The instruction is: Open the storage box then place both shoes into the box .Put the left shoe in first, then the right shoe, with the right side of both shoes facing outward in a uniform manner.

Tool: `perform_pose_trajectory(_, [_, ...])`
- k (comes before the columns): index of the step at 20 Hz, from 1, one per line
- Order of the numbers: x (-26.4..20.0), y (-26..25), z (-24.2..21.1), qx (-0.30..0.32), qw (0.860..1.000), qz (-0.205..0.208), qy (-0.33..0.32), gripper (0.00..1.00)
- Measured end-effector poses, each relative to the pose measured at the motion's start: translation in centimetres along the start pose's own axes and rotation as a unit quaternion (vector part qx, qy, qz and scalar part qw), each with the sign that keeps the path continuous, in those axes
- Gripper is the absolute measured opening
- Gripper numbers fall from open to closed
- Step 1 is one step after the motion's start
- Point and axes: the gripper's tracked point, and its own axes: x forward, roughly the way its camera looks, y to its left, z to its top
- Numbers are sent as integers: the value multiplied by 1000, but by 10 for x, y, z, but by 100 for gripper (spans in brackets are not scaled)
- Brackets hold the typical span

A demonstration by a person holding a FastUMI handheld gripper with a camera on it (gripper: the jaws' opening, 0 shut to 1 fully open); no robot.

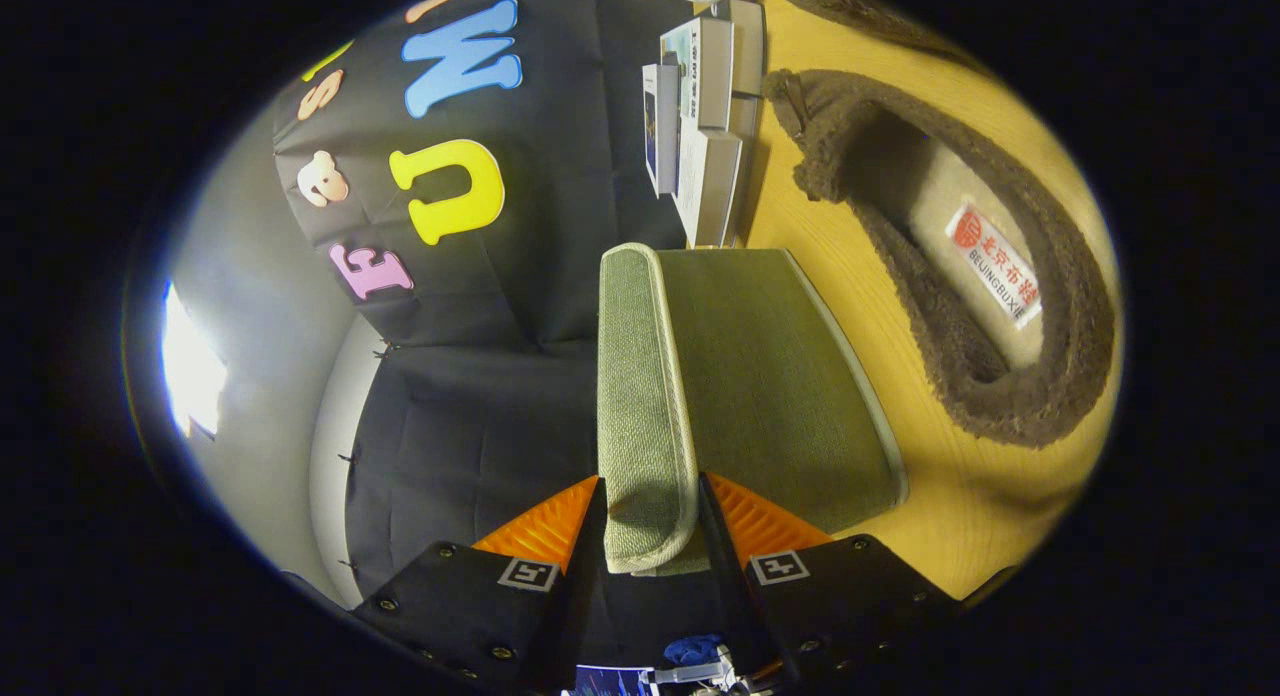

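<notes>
**Lid pinched at one rim: watch for slip and swing**

You have the box lid (740, 376) clamped at its rim: the gripper (650, 521) has one finger on each face of the rolled edge, both pressing, so it is clenched on the lid. The view is rolled on its side, so the wooden table (960, 496) stands behind the lid and the lid's flat panel runs away from the fingers toward the far end.

The hold is your first risk. You grip only one short stretch of a soft fabric rim, and I judge the panel could sag or twist out if you swing it fast. Whether the lid is hinged to the box or lifts free cannot be told from here; if hinged, pulling past its limit could drag the whole box across the table.

Just beside the lid, on the table, lies a fuzzy brown shoe (960, 276), opening toward you. A wide sweep of the lid could knock it and spoil its facing before you load it.

Beyond the lid's far end stands a stack of small boxes (705, 126), close enough that the lid could topple them.
</notes>
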Motion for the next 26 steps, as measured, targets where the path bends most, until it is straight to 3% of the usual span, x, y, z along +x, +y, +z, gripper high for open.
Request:
perform_pose_trajectory(6, [-4,15,-20,-14,999,19,39,55])
perform_pose_trajectory(10, [7,12,-24,-35,998,-1,42,55])
perform_pose_trajectory(11, [-9,-2,-1,-48,998,-40,18,55])
perform_pose_trajectory(13, [19,2,4,-14,999,-30,-14,6])
perform_pose_trajectory(17, [18,13,7,-53,998,-30,-22,0])
perform_pose_trajectory(26, [5,63,42,-127,990,-53,-30,0])
